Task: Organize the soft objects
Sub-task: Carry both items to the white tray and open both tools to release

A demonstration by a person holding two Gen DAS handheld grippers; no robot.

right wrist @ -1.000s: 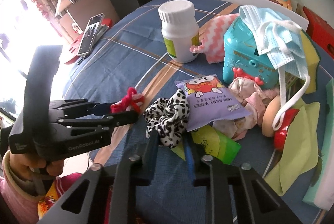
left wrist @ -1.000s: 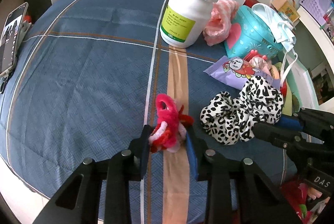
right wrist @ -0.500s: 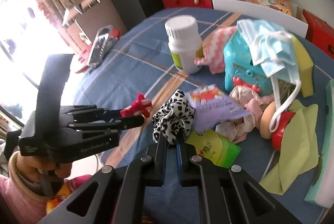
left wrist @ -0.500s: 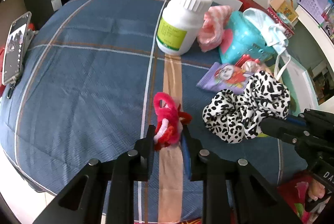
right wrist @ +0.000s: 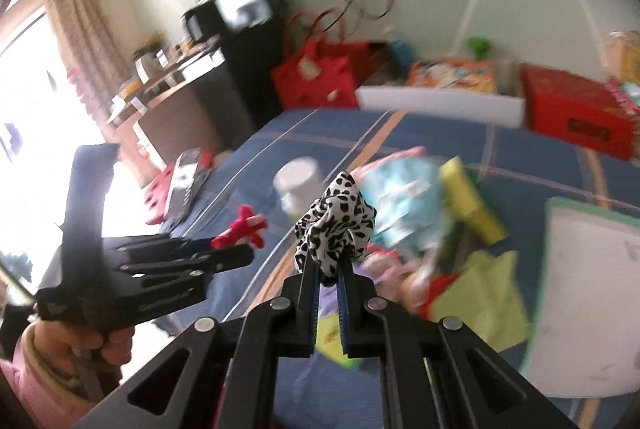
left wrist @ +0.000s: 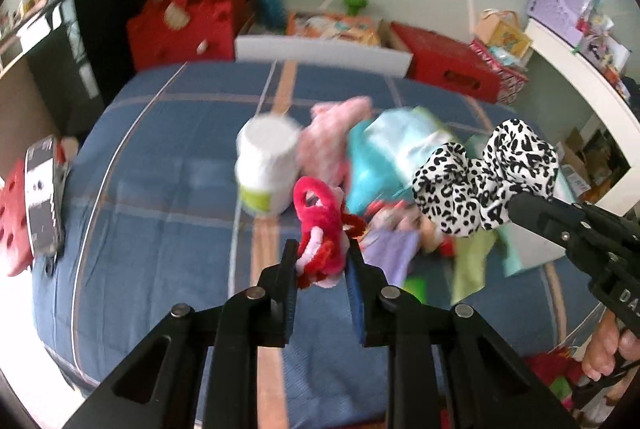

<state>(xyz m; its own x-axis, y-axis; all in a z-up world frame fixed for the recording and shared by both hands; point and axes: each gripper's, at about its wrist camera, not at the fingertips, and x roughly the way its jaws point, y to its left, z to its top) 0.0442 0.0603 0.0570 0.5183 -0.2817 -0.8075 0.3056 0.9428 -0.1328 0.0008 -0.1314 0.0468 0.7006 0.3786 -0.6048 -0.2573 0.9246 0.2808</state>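
Note:
My left gripper point(left wrist: 322, 253) is shut on a red and pink fuzzy hair tie point(left wrist: 320, 225) and holds it well above the blue plaid cloth point(left wrist: 160, 165). It shows at the left of the right wrist view point(right wrist: 242, 229). My right gripper point(right wrist: 329, 269) is shut on a black-and-white spotted scrunchie point(right wrist: 334, 229), also lifted in the air. The scrunchie shows at the right of the left wrist view point(left wrist: 486, 177).
On the cloth stand a white pill bottle point(left wrist: 268, 169), a pink striped cloth point(left wrist: 332, 133), a teal toy box point(left wrist: 384, 157) with a face mask, a purple wipes pack point(left wrist: 390, 253) and green cloths point(right wrist: 480, 293). A phone point(left wrist: 40, 197) lies at the left edge.
Both grippers have risen from the cloth, each carrying its hair tie. The table objects now lie farther below, and the views are blurred by motion.

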